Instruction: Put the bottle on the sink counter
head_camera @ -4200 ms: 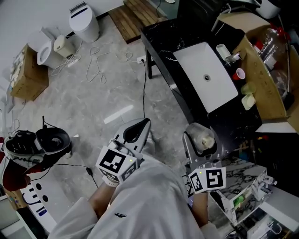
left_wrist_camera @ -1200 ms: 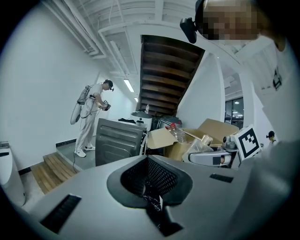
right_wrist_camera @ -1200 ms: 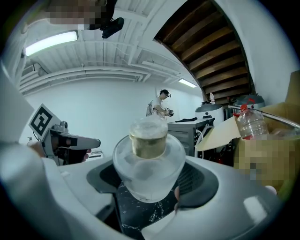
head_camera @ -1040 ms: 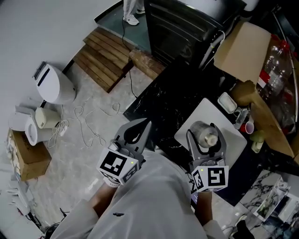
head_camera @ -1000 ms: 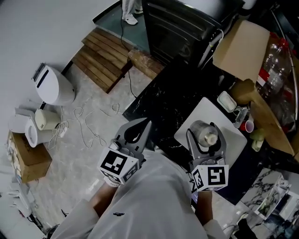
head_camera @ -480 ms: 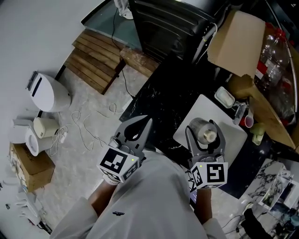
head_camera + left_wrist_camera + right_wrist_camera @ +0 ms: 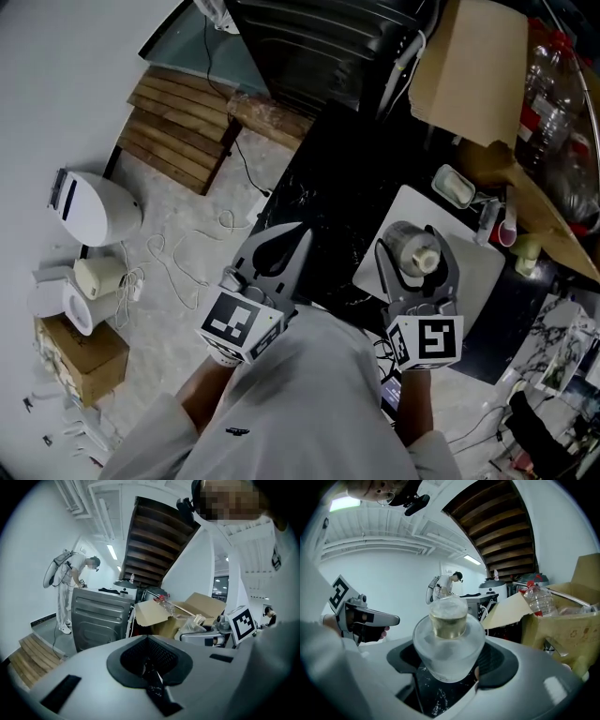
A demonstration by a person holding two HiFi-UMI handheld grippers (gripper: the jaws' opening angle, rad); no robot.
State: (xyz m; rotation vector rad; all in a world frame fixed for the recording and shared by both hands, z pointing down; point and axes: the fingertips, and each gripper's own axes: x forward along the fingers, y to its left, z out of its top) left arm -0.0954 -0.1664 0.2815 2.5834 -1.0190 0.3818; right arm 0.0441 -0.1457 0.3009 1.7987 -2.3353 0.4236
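The right gripper (image 7: 409, 240) clamps the frosted bottle (image 7: 449, 641) between its jaws, apparently above the white basin (image 7: 487, 281), with the black counter (image 7: 342, 192) just to its left, so release here risks dropping it into the basin.

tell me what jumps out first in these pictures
The frosted bottle clamped in the right gripper catches the eye first, held right above the white sink set in the black counter. To its left, the left gripper is shut with nothing in it. An open cardboard box stands behind the sink.
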